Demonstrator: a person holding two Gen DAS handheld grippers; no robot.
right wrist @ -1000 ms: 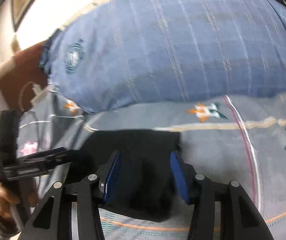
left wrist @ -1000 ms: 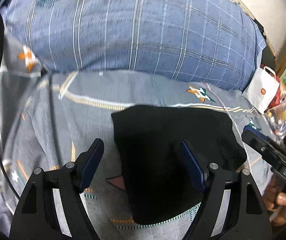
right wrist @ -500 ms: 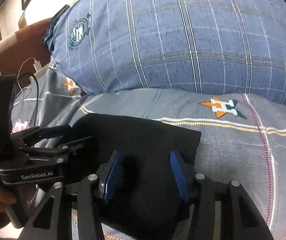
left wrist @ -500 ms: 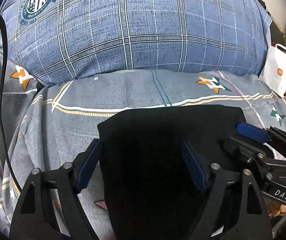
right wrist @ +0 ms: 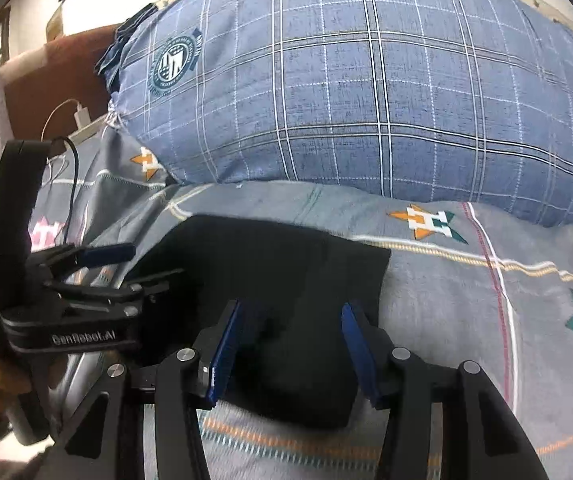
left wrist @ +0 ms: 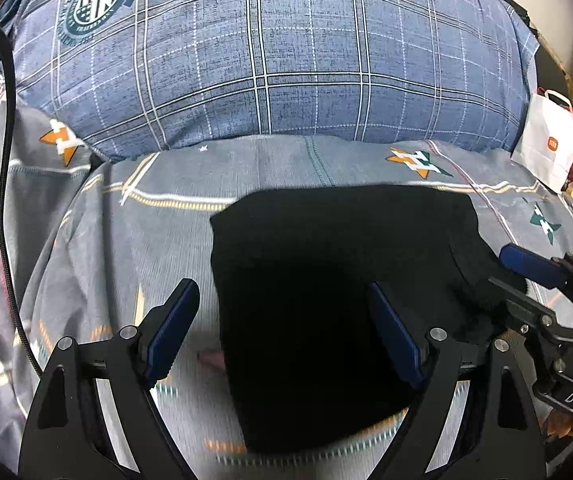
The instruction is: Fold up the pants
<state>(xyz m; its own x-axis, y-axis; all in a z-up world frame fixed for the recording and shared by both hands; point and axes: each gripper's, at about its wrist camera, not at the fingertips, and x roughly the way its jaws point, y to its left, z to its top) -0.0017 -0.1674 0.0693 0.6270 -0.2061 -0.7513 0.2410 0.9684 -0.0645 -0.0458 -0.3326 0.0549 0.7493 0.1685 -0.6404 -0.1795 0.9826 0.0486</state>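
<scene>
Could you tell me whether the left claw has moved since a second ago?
Yes. The left claw has advanced toward the pillow, which now looms larger, and sits over the pants.

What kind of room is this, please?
Most likely a bedroom. The folded black pants lie on a patterned grey bedsheet, with a big blue plaid pillow behind and a charger beside the bed.

The pants [left wrist: 326, 288] are plain black. The bedsheet [left wrist: 98, 240] is grey, with thin cream and orange stripes and orange, green and pink star shapes. The pillow [right wrist: 366, 92] is blue plaid with white and dark lines and a round teal badge. The paper bag [left wrist: 548, 148] is white with an orange logo
</scene>
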